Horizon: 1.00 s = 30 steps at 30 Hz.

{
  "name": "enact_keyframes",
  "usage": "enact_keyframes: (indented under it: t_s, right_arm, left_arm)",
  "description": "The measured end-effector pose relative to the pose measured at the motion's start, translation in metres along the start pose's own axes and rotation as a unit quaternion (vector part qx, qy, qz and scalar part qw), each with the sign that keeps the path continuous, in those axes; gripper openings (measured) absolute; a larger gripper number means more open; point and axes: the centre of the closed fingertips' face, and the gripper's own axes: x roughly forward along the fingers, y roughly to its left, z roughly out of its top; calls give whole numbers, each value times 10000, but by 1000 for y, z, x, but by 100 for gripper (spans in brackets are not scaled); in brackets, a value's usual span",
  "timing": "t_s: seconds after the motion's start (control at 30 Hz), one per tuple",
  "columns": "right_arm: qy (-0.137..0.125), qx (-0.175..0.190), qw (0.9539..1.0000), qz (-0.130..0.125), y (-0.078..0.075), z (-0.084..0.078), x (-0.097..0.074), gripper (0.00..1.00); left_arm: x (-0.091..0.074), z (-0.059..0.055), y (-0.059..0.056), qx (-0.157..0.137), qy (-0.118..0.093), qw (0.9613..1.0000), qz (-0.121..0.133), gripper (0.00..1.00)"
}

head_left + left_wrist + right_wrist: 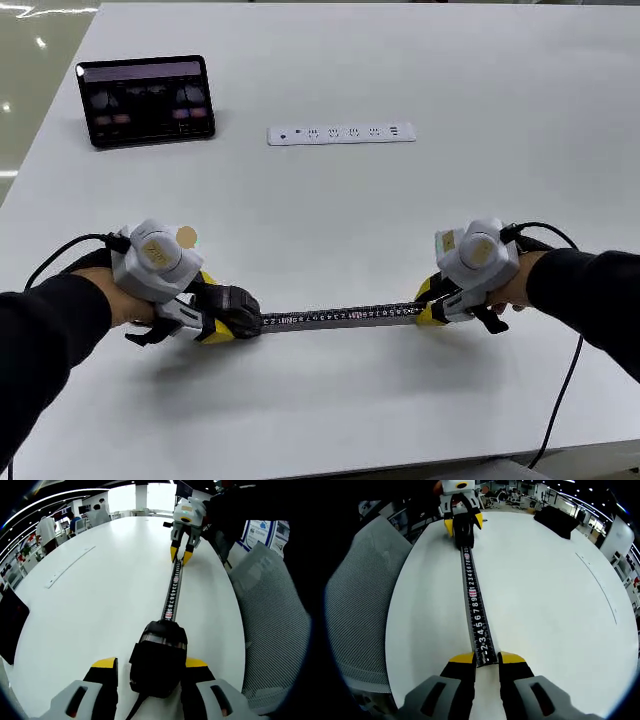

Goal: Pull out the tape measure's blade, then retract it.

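Your left gripper [150, 663] clamps the black case [159, 655] of the tape measure, one yellow-tipped jaw on each side of it. The case sits on the white table [400, 200], near the front edge on your left.

Your right gripper [487, 658] has its jaws drawn narrow and pinches the end of the blade [474, 600]. The lowest numbers on the blade sit right at the fingertips. The blade's tip is hidden between the jaws.

The blade is out of the case. It runs straight from the case's mouth to your right gripper and lies flat along the tabletop, printed face up. In the head view it spans the gap between your two hands, roughly parallel to the near edge.

In the left gripper view you see the right gripper at the blade's far end. In the right gripper view you see the left gripper and the case at the far end.

A dark tablet [145, 100] stands propped at the far left of the table. A white power strip [341, 133] lies to its right, well apart from the tape. A grey mesh chair [270, 620] stands beside the table's near edge.
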Motion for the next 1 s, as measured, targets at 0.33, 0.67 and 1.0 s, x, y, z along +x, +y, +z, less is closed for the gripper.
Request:
enact_keyframes:
  t_s: [0.33,0.67,1.0]
  right_arm:
    - [-297,723,9957,-497,-10,-8,-13,35]
    - [-778,1088,9853,-1066,-3,-20,-47,54]
    - [-1210,1524,9689,-1529,19,-38,-80,67]
  left_arm:
    - [-28,13,19,-1152,-1075,9848,731,100]
    - [-64,-9,17,-1684,-1625,9642,1249,100]
    - [-90,-26,0,-1869,-1843,9524,1548,100]
